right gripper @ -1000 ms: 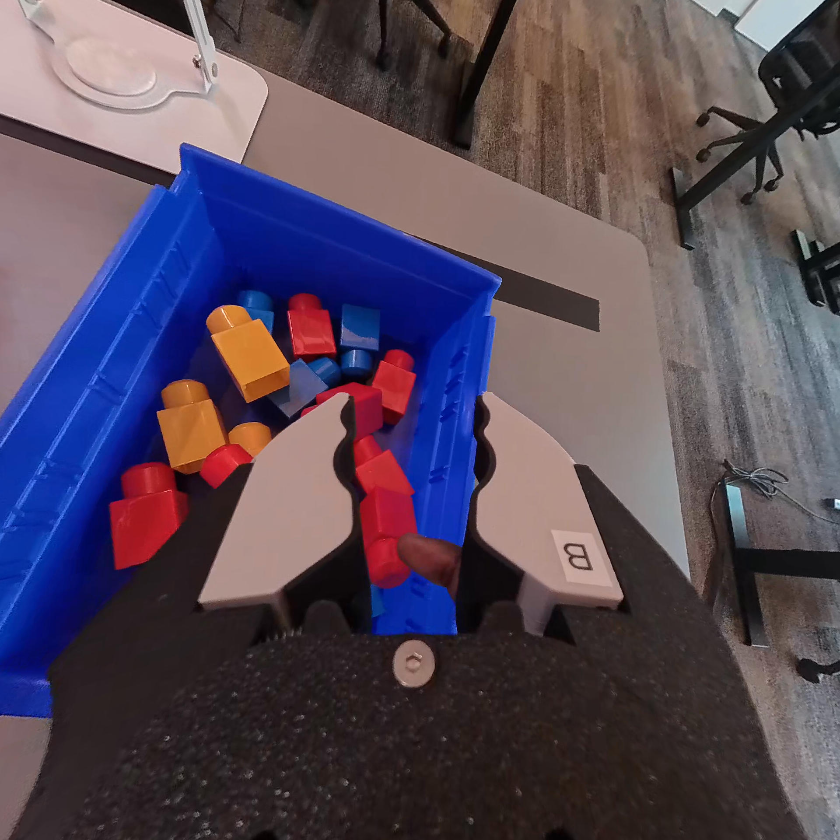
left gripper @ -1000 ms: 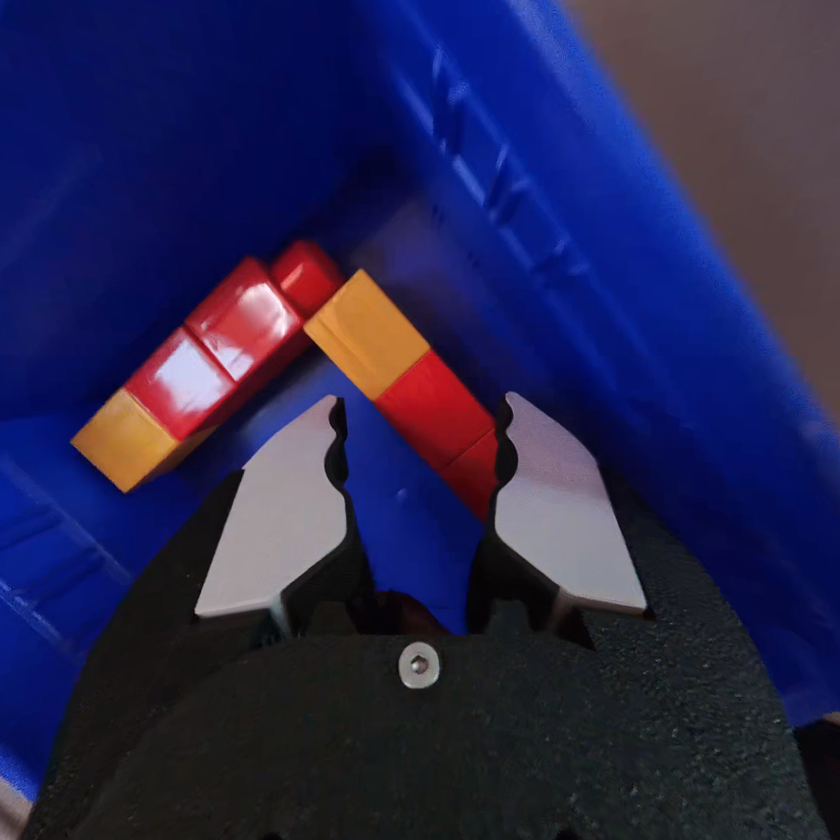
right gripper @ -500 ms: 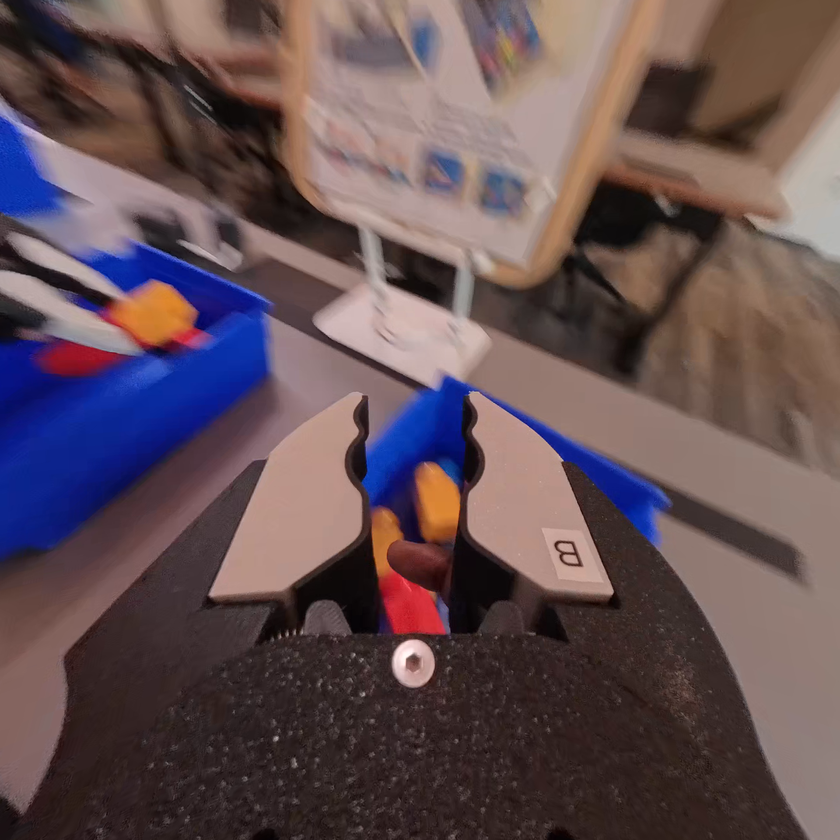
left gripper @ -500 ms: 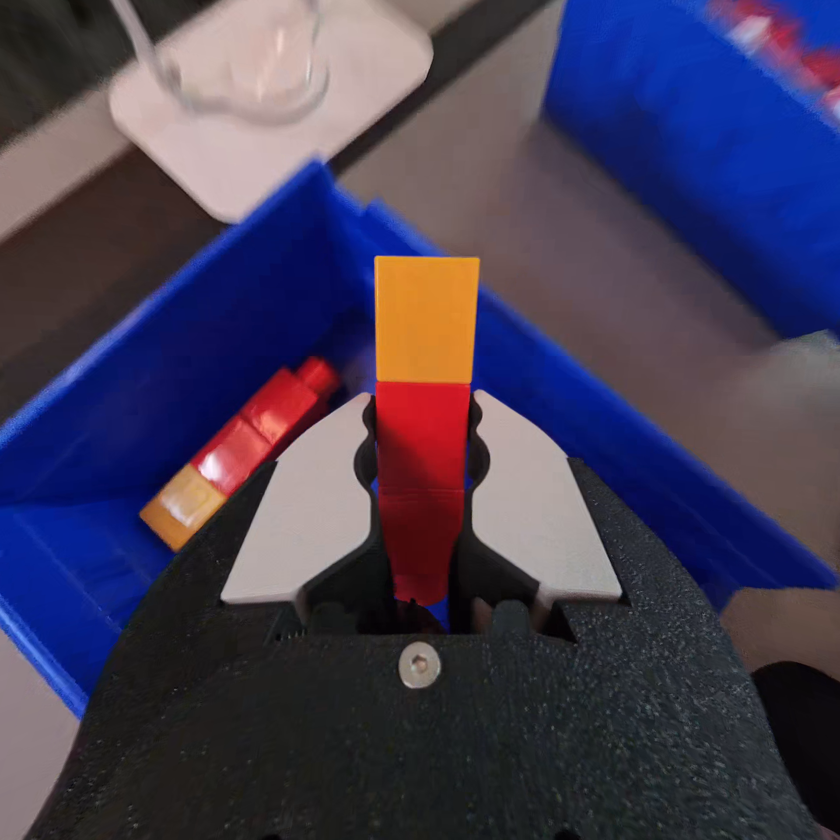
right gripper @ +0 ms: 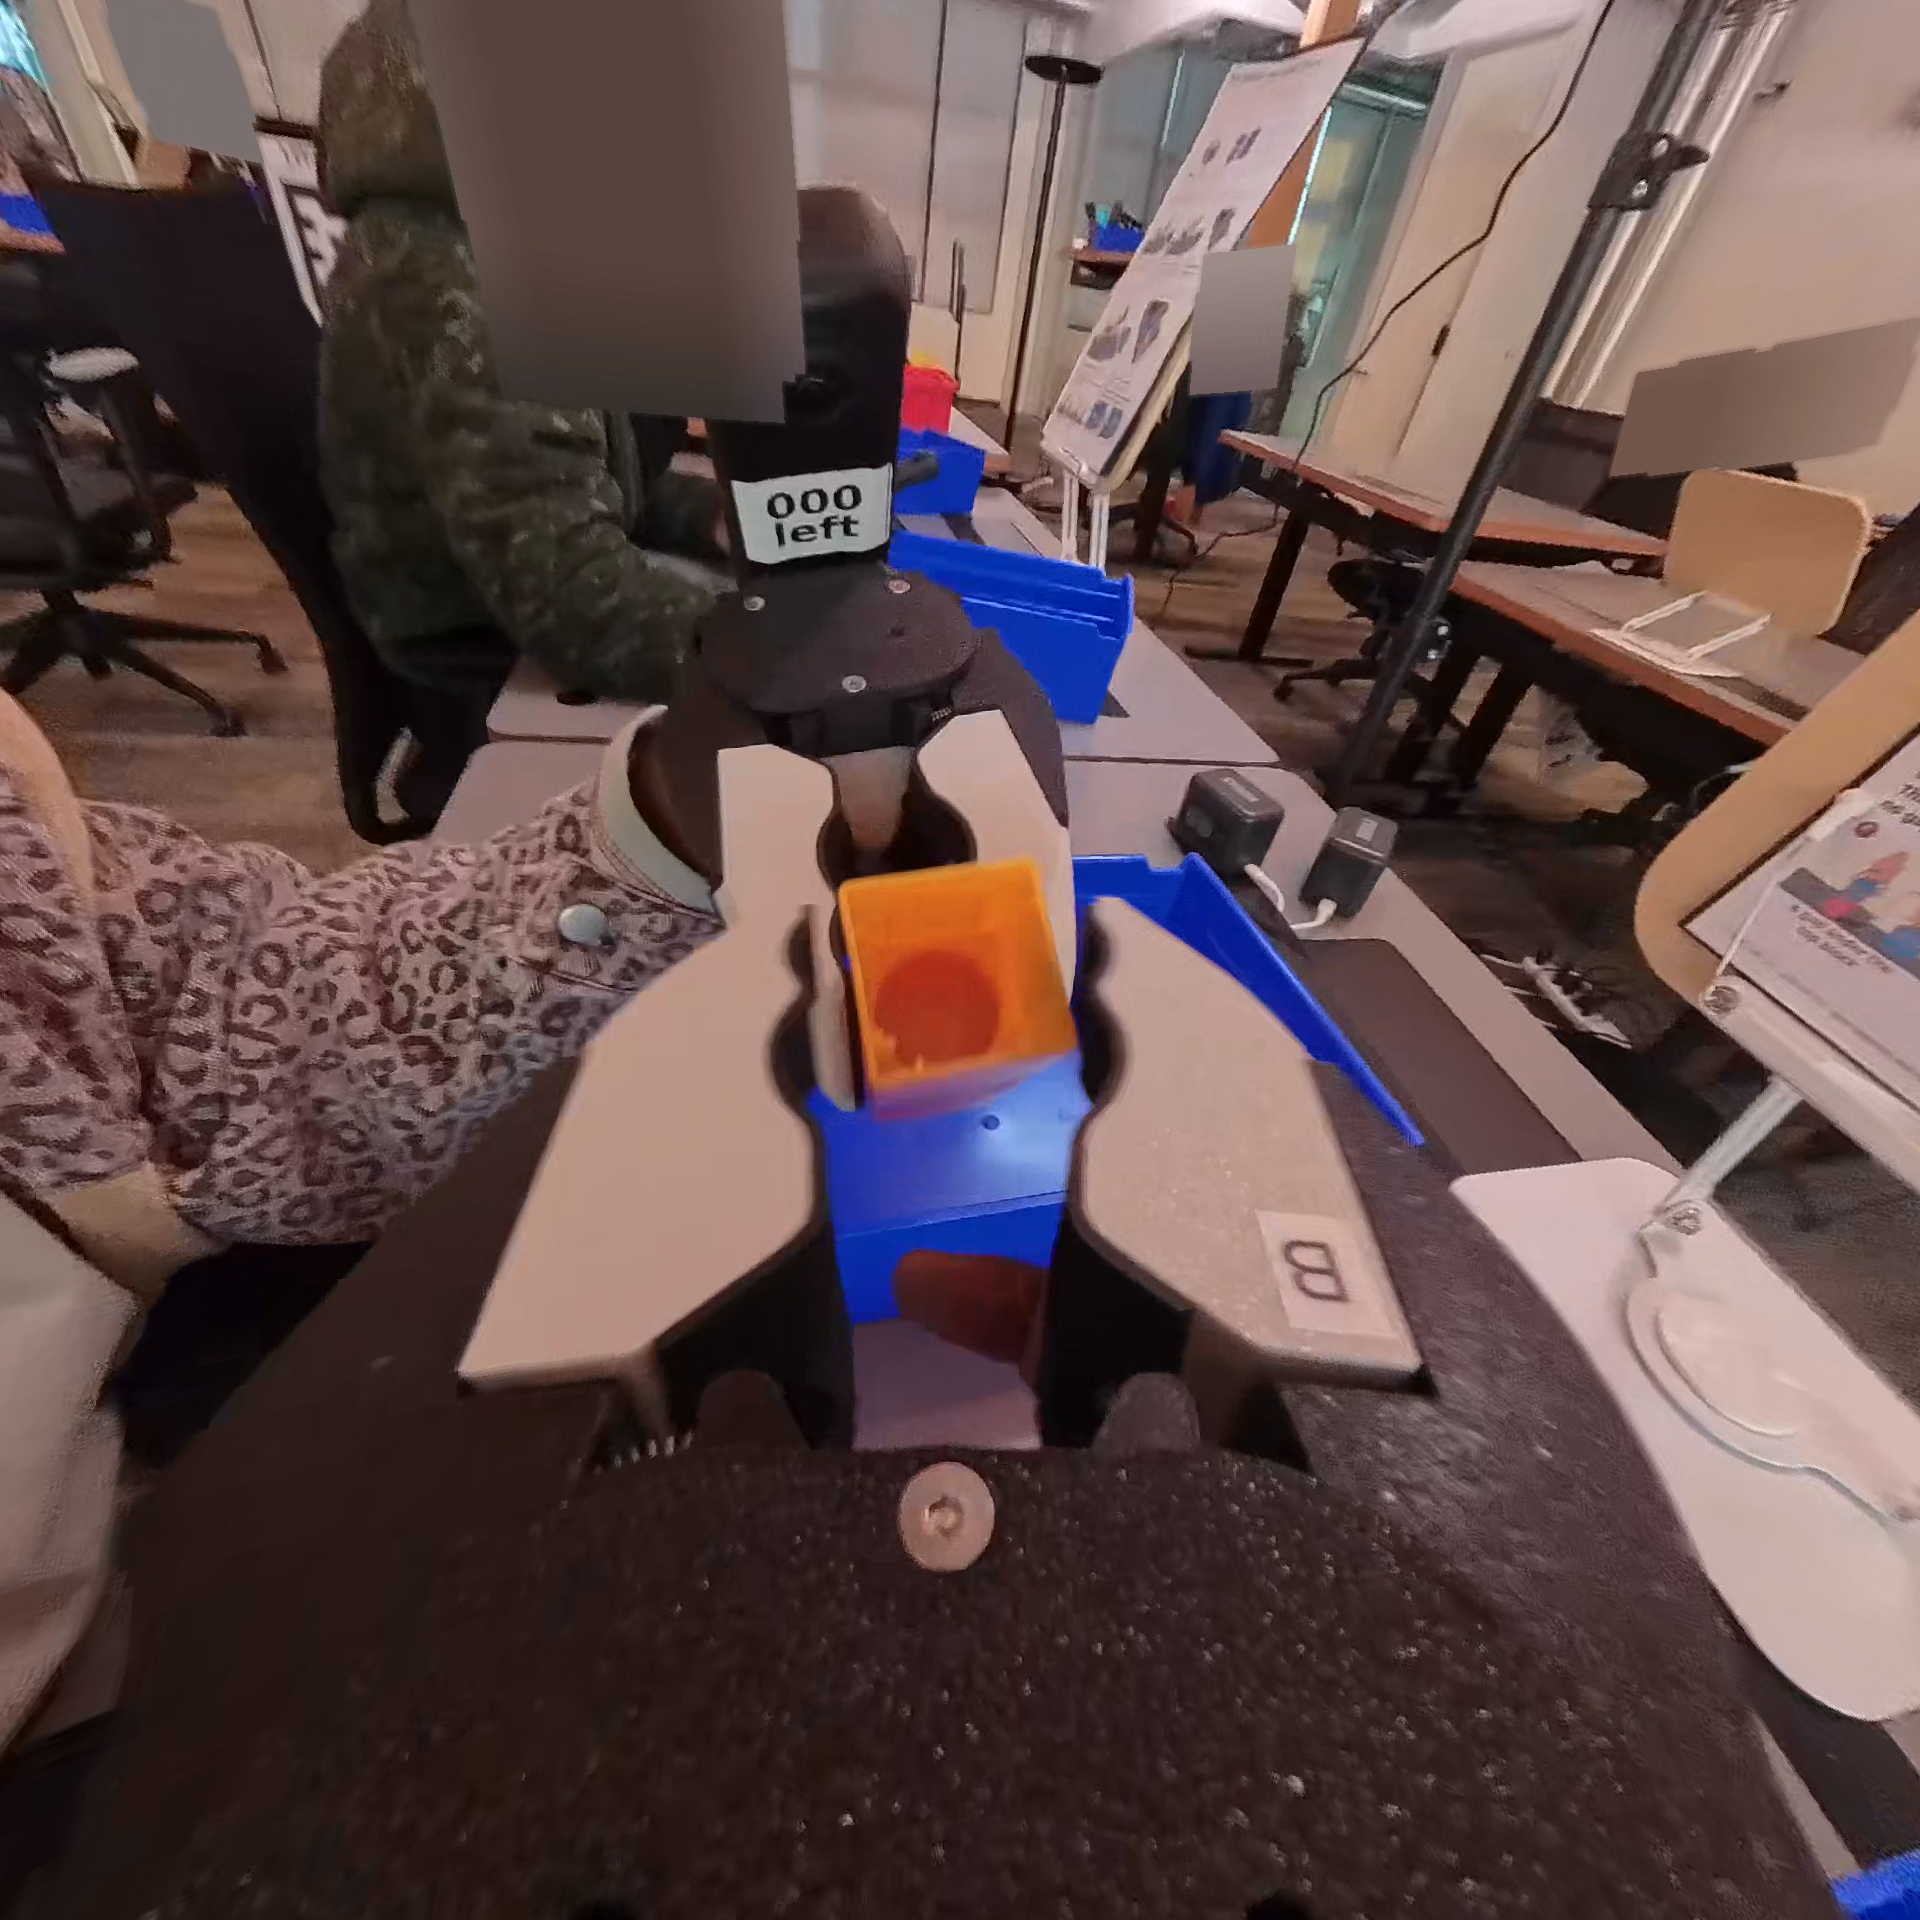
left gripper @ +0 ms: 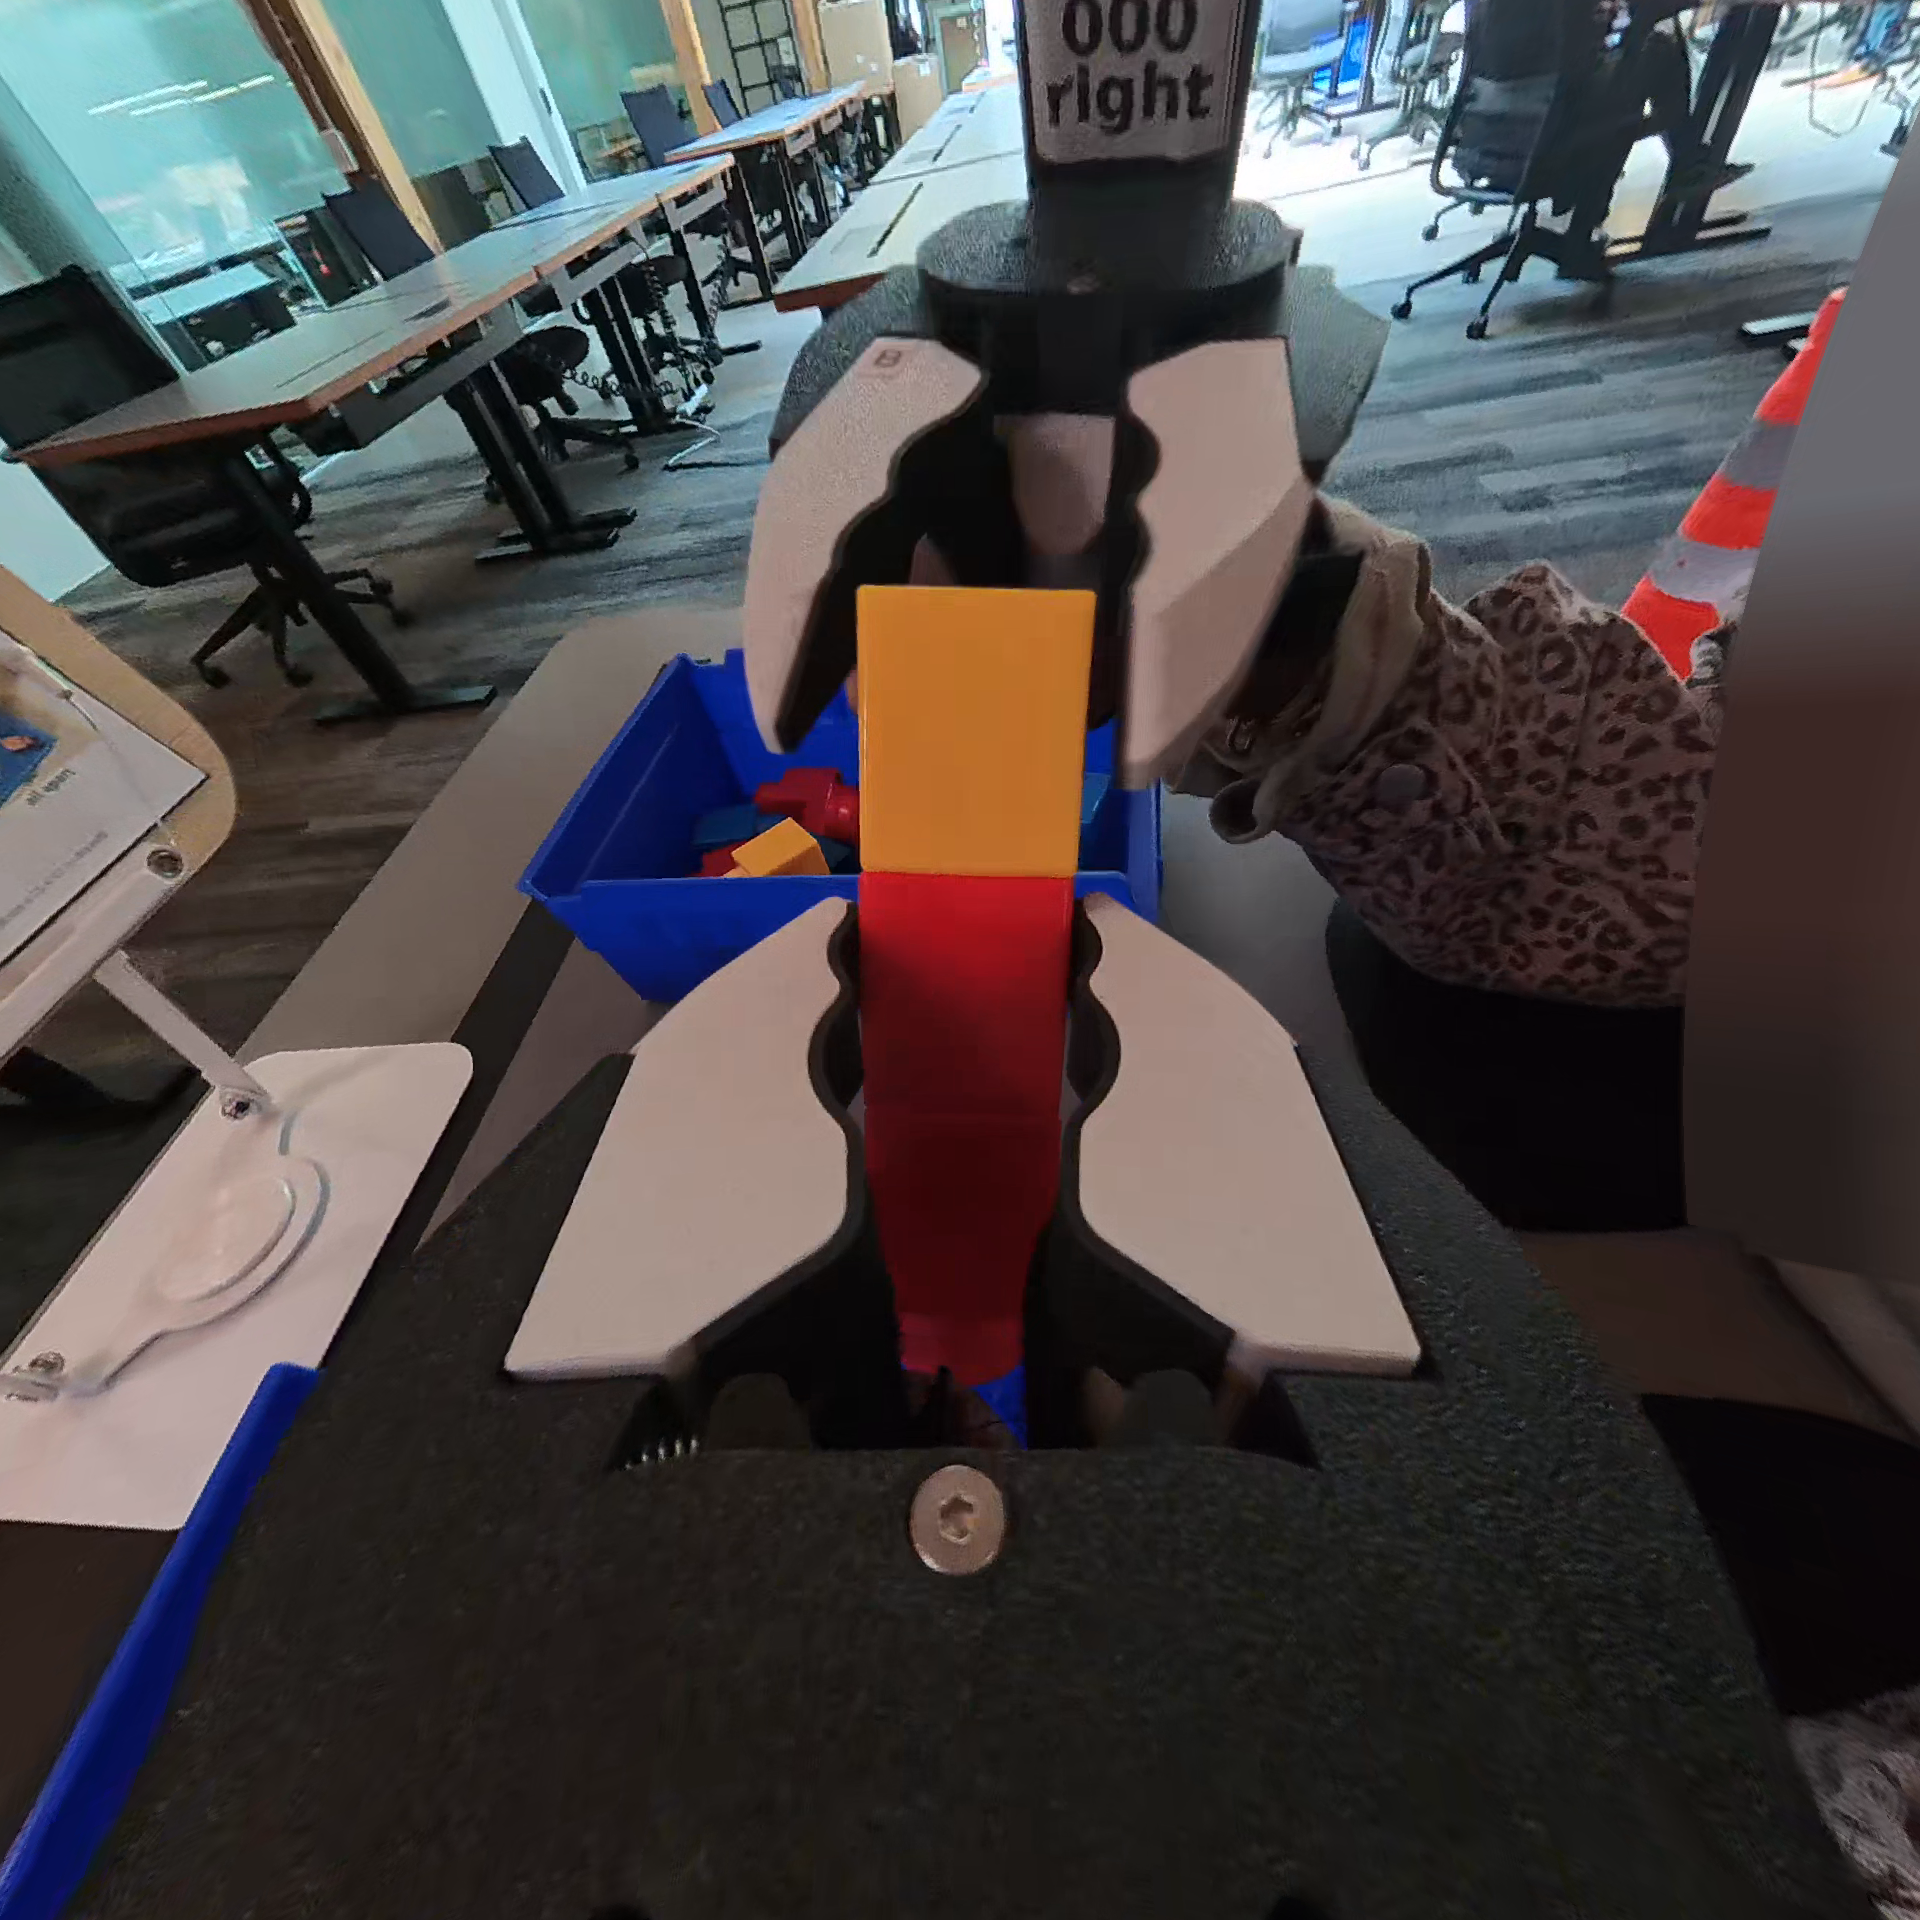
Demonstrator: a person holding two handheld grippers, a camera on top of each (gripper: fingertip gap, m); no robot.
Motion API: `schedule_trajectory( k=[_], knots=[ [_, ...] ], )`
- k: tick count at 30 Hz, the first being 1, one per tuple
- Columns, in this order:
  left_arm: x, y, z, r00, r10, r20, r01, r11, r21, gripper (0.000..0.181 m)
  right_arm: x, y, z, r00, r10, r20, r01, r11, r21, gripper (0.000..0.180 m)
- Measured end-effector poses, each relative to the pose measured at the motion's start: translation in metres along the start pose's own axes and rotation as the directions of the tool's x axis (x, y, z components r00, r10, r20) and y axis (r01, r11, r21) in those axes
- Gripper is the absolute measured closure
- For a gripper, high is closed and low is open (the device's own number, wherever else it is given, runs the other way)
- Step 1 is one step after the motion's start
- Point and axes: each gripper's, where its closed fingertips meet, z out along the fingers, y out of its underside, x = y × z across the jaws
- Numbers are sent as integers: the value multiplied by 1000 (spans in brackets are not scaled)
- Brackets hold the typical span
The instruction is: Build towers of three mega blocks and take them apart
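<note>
My left gripper was clamped on the red blocks of a three-block tower, its fingers pressed against both sides, with the yellow block sticking out past the fingertips. The tower was held in the air over the table, pointing straight at my right gripper, which faced it head-on. That right gripper had its fingers spread apart on either side of the yellow block; in the left wrist view I could see a gap on each side, so it was not gripping. From the right wrist view, I looked into the yellow block's hollow underside, framed between the right gripper's fingers. Behind the tower sat a blue bin holding loose red, yellow and blue blocks. A leopard-print sleeve reached in behind the right gripper.
</note>
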Motion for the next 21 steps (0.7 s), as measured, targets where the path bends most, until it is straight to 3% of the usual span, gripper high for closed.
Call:
schedule_trajectory(
  k=[1, 8, 18, 20, 21],
  knots=[
    [1, 3, 2, 1000, 5, -2, -5, 1000, -20, 144, 0, 0, 2, 1000, -21, -11, 21, 1000, -6, 141],
    [8, -2, 4, 998, -17, -54, 19, 999, 29, 144, -4, -6, 0, 998, -61, -34, 60, 998, -31, 143],
    [6, -11, -9, 998, -42, -47, 47, 995, 94, 144, -4, -21, 4, 996, -68, -54, 71, 997, 44, 143],
    [2, -10, -12, 999, -46, -19, 47, 995, 89, 144, -2, -27, 4, 994, -73, -81, 80, 993, 84, 143],
    [-7, 10, -14, 998, -38, 43, 39, 999, -25, 144, 3, -46, -6, 992, -51, -117, 74, 976, 206, 143]
  ],
)
